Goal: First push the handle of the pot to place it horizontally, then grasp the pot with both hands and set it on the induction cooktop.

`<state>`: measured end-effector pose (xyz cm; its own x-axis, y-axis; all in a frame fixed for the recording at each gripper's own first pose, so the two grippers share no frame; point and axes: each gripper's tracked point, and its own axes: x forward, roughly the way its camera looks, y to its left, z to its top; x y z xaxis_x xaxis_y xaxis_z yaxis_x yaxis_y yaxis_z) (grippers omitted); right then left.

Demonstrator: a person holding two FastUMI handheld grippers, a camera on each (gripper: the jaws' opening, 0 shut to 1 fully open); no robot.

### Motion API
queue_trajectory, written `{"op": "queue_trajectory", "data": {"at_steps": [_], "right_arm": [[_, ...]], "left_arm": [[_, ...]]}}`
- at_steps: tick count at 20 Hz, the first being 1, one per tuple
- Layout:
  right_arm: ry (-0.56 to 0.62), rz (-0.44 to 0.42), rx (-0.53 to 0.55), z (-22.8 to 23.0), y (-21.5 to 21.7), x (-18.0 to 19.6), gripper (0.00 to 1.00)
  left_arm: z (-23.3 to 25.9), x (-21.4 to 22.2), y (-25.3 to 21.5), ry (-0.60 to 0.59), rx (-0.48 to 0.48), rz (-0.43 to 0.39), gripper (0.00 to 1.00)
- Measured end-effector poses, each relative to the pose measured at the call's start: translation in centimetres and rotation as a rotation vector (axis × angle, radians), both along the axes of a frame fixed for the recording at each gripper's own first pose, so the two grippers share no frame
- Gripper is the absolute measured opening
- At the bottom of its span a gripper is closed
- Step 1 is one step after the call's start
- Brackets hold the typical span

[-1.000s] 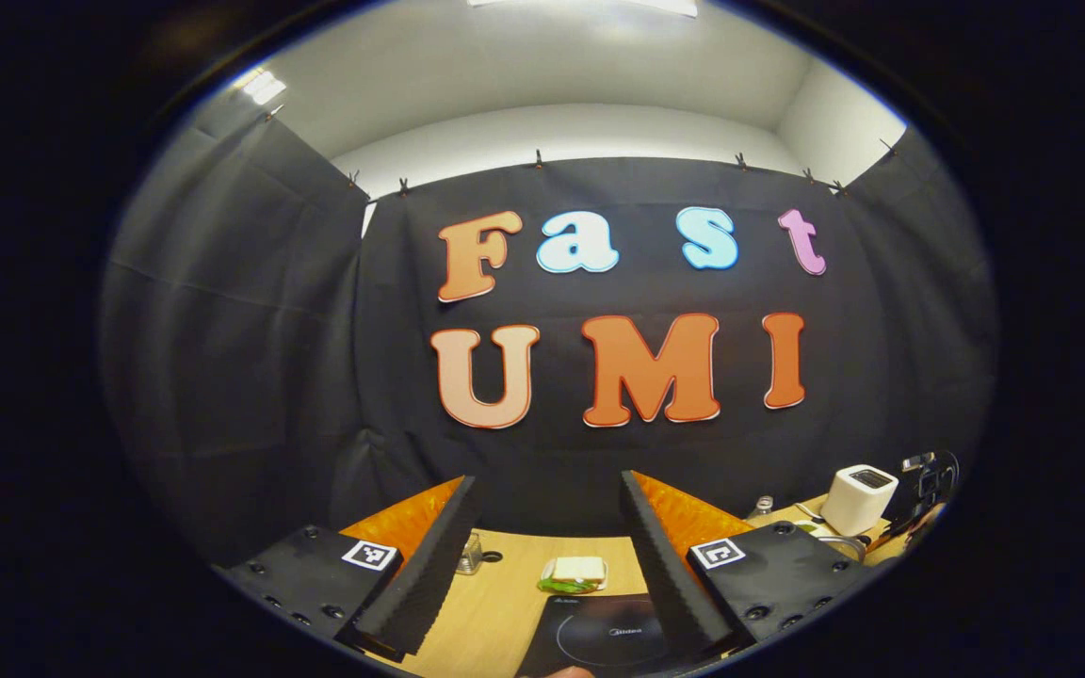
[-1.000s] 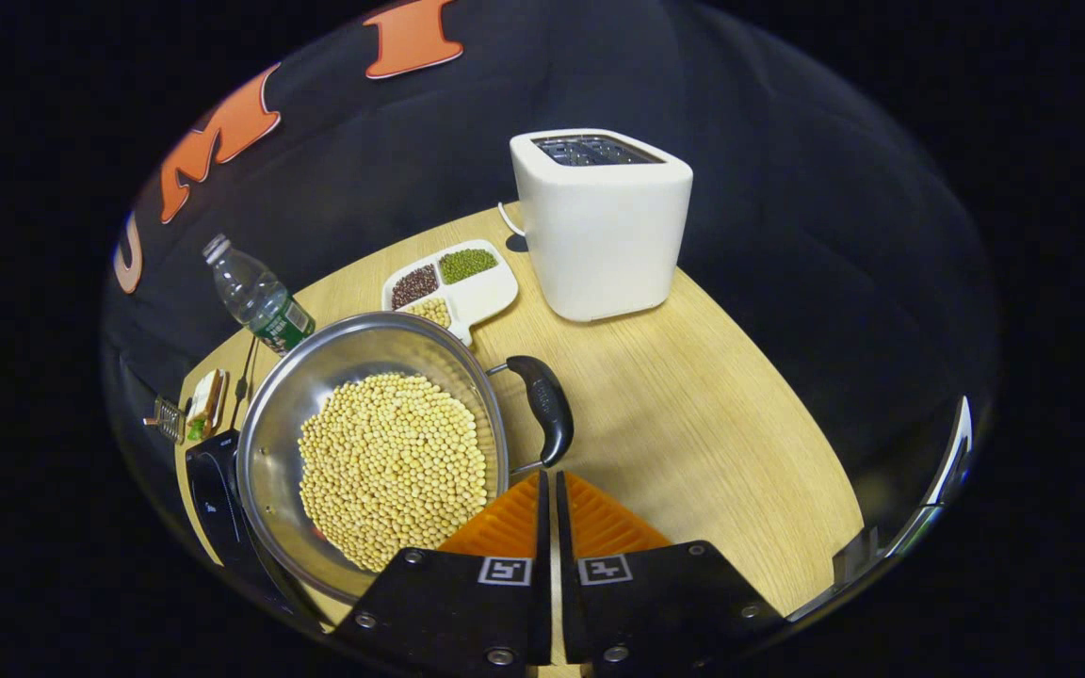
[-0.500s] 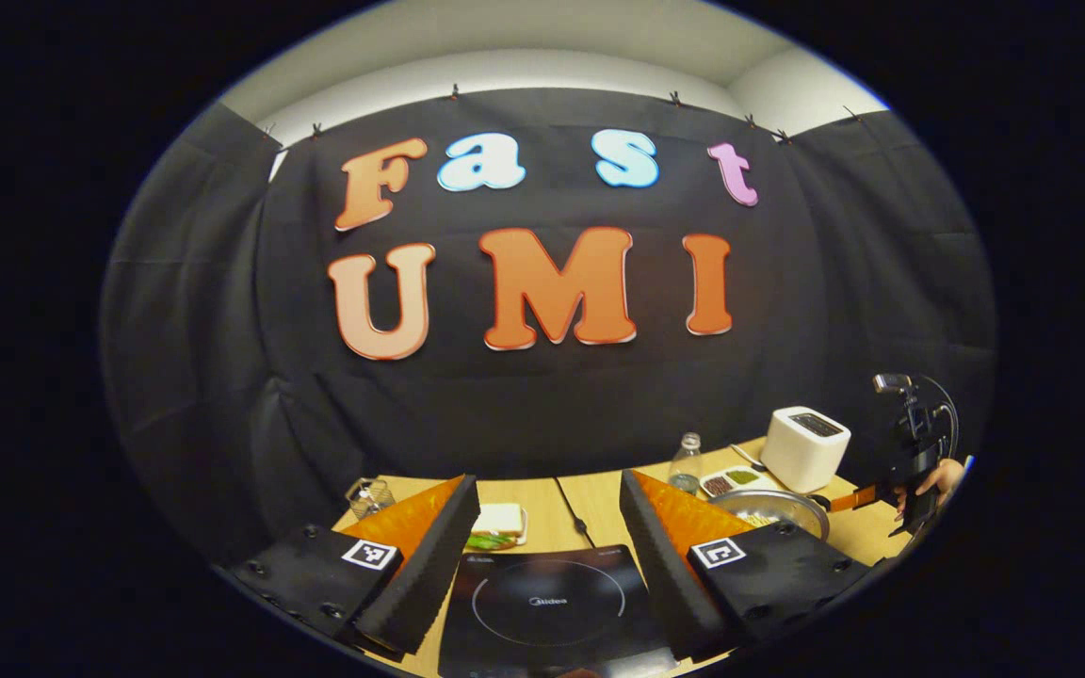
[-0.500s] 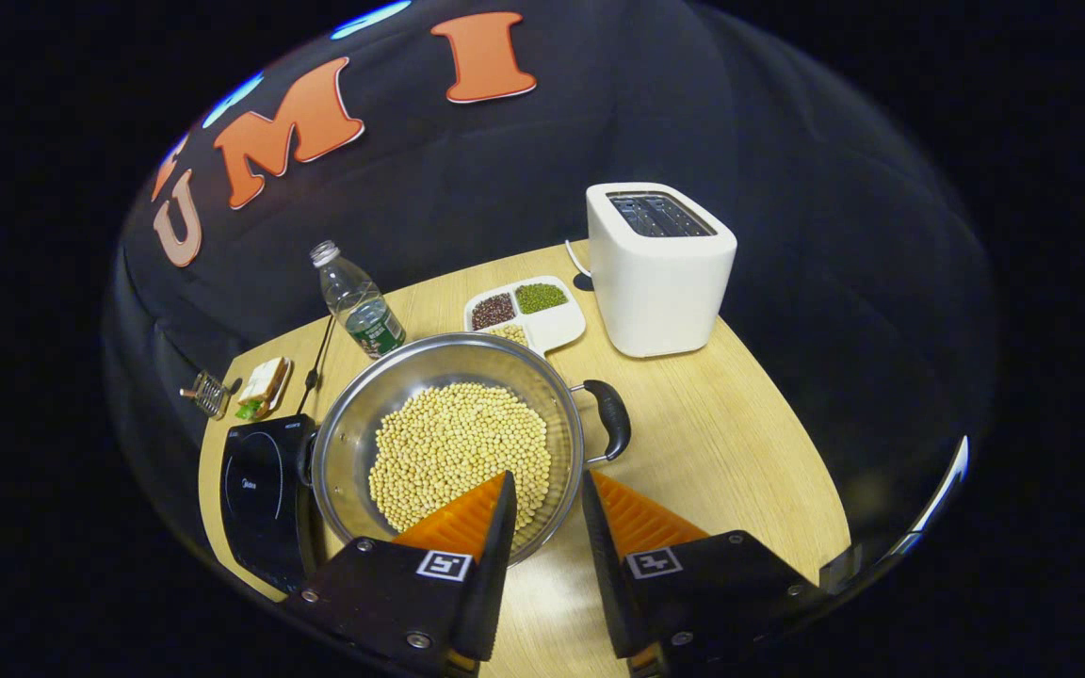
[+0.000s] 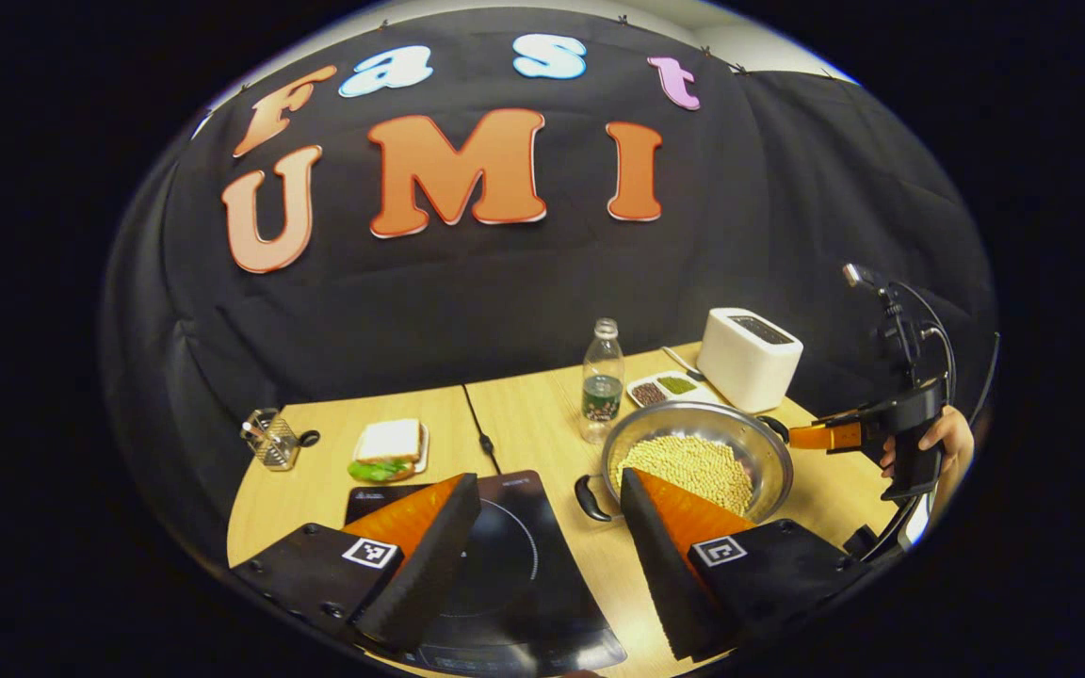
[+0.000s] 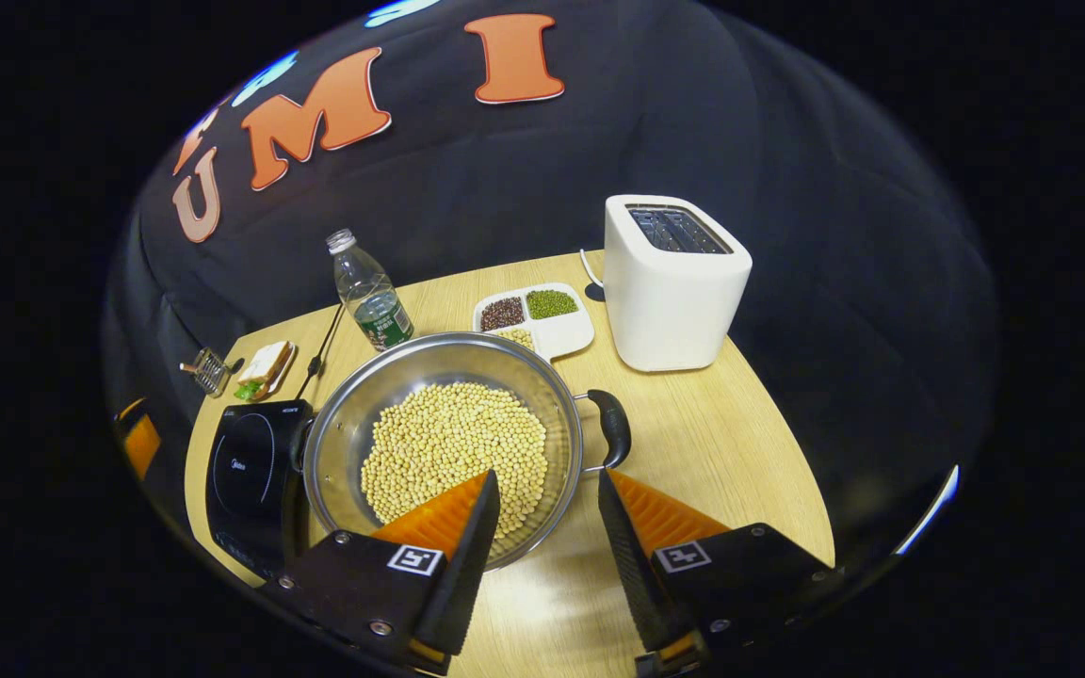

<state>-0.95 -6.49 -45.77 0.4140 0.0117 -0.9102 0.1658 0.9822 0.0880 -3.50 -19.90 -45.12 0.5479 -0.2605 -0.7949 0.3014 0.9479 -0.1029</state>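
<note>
A steel pot point(image 6: 354, 414) full of yellow beans stands on the wooden table point(image 6: 721, 443), just right of the black induction cooktop point(image 6: 246, 466). Its black side handle point(image 6: 610, 428) points toward the toaster side. My right gripper point(image 6: 548, 480) is open, hovering over the pot's near rim with nothing between its fingers. In the left gripper view my left gripper point(image 5: 550, 485) is open above the cooktop point(image 5: 505, 565), with the pot point(image 5: 693, 421) to its right and the pot's other handle point(image 5: 588, 497) facing it. Beyond the pot a hand point(image 5: 952, 438) holds the right gripper point(image 5: 834, 435).
Behind the pot stand a white toaster point(image 6: 674, 282), a divided white tray point(image 6: 561, 331) of beans and a water bottle point(image 6: 368, 292). A sandwich point(image 6: 265, 369) and a small wire holder point(image 6: 208, 369) sit at the far left. A cable point(image 5: 478, 428) runs from the cooktop.
The right gripper drew back from the pot's handle and went from shut to open. The left gripper tipped down and forward, bringing the cooktop, pot and table into its view.
</note>
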Motion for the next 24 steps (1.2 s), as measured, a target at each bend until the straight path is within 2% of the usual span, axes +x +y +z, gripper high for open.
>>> {"op": "queue_trajectory", "data": {"at_steps": [6, 8, 15, 22, 24], "right_arm": [[-0.001, 0.015, -0.023, -1.1, -1.0, 0.3, 0.82], [0.008, 0.019, -0.026, -1.7, -1.5, 0.4, 0.85], [0.037, 0.023, -0.025, -4.2, -2.0, 1.1, 0.86], [0.073, 0.025, -0.034, -7.1, -2.7, 1.3, 0.86], [0.074, 0.021, -0.028, -7.7, -2.8, 1.5, 0.86]], "left_arm": [[-6.9, -0.7, -3.6, 0.168, -0.046, 0.016, 0.98], [-9.3, -0.4, -3.8, 0.207, -0.027, 0.039, 0.99], [-16.8, -0.9, -5.4, 0.366, -0.015, 0.076, 0.98], [-19.6, 0.0, -5.7, 0.335, 0.031, 0.094, 0.98], [-20.0, 0.2, -5.6, 0.314, 0.045, 0.094, 0.94]]}}
